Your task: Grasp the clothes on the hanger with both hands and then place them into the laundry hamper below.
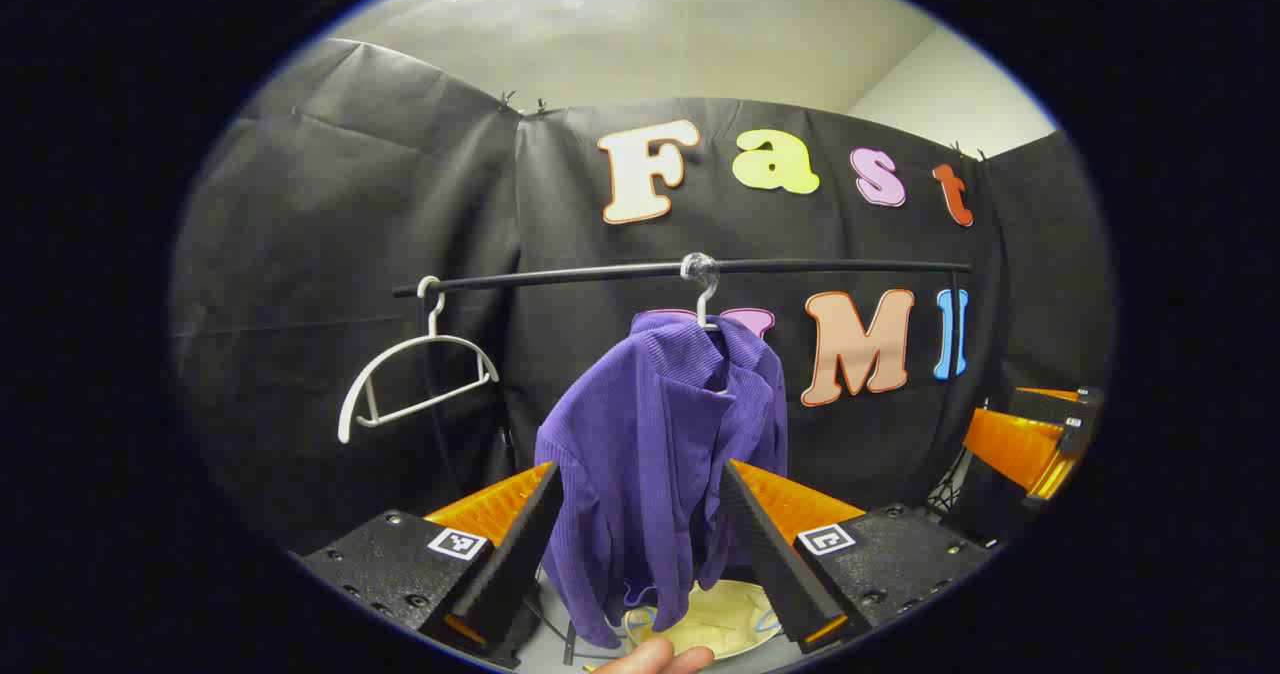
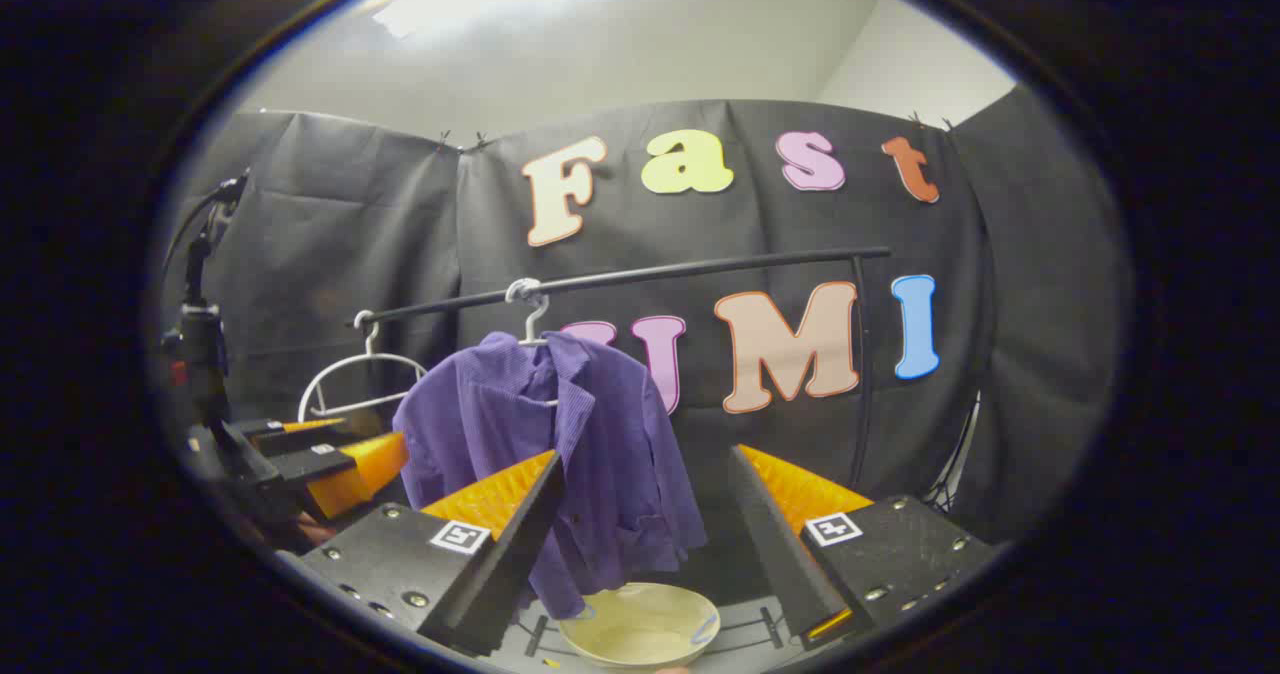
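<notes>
Both claws, left (image 1: pixel 640 534) and right (image 2: pixel 645 524), gape wide before my ribbed purple shirt (image 1: pixel 665 434), still hung above the pale round hamper (image 2: pixel 640 624); nothing grasped yet.

A purple shirt (image 1: pixel 660 454) hangs on a white hanger (image 1: pixel 706 299) from the black rail (image 1: pixel 600 274) at centre frame. The left claw (image 1: pixel 640 544), jaws apart, frames it at the bottom; an empty hanger (image 1: pixel 415 379) hangs at left.

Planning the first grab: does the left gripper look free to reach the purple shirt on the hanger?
Probably yes. The left gripper is open, and the purple shirt hangs straight ahead between its fingers with nothing in front.
</notes>
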Demonstrator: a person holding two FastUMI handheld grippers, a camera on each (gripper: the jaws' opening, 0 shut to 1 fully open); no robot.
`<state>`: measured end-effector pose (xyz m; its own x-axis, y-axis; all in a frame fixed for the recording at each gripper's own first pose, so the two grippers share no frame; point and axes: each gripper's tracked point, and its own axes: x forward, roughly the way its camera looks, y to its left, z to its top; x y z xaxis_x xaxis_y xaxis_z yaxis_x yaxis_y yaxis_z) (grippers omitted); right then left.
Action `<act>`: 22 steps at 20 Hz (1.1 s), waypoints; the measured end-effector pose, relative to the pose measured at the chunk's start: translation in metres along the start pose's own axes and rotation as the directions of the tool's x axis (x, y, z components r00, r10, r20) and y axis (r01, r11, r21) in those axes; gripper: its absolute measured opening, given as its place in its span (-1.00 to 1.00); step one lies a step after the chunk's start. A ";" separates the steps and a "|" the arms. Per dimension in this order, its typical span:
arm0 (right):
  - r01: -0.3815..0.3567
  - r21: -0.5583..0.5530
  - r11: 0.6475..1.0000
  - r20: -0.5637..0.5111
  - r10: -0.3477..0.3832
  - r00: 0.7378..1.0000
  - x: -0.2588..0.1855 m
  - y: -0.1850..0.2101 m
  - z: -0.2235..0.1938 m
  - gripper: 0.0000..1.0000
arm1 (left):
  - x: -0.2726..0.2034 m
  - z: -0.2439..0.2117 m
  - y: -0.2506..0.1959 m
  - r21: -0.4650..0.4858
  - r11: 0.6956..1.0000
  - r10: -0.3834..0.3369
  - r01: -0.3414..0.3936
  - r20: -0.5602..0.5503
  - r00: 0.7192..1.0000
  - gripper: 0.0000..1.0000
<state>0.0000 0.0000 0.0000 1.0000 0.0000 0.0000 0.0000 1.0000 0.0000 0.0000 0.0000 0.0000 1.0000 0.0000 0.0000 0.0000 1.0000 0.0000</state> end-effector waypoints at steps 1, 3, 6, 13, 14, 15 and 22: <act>0.003 0.001 1.000 0.002 -0.003 1.000 0.005 -0.002 0.004 0.89 | 0.005 0.004 -0.002 -0.005 1.000 -0.007 0.007 0.002 1.000 0.97; 0.018 -0.017 1.000 0.000 -0.018 1.000 0.013 -0.010 0.007 0.94 | 0.012 0.010 -0.006 -0.004 1.000 -0.022 0.022 0.015 1.000 0.97; 0.032 -0.039 0.999 0.010 -0.032 0.999 0.024 -0.016 0.011 0.97 | 0.019 0.012 -0.011 0.005 0.999 -0.037 0.037 0.020 0.999 0.97; 0.008 -0.024 1.000 0.017 -0.008 1.000 0.037 -0.016 0.006 0.97 | 0.034 -0.004 -0.023 0.002 0.999 -0.038 0.038 -0.044 0.998 0.96; -0.001 -0.024 1.000 0.010 0.001 1.000 0.040 -0.016 0.003 0.97 | 0.037 -0.005 -0.023 0.004 0.999 -0.035 0.035 -0.043 0.998 0.97; -0.010 -0.028 1.000 -0.002 0.010 1.000 0.042 -0.012 -0.001 0.97 | 0.041 -0.007 -0.024 0.008 0.999 -0.036 0.036 -0.041 0.999 0.96; -0.032 -0.047 0.998 -0.052 0.029 0.998 0.073 -0.008 -0.019 0.97 | 0.075 -0.031 -0.028 0.042 0.999 -0.016 0.018 -0.037 0.999 0.94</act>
<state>0.0732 -0.0082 -0.0186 0.9982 0.0291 -0.0521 -0.0315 0.9984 -0.0471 0.0749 -0.0275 -0.0308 0.9992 -0.0164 -0.0374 0.0180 0.9989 0.0422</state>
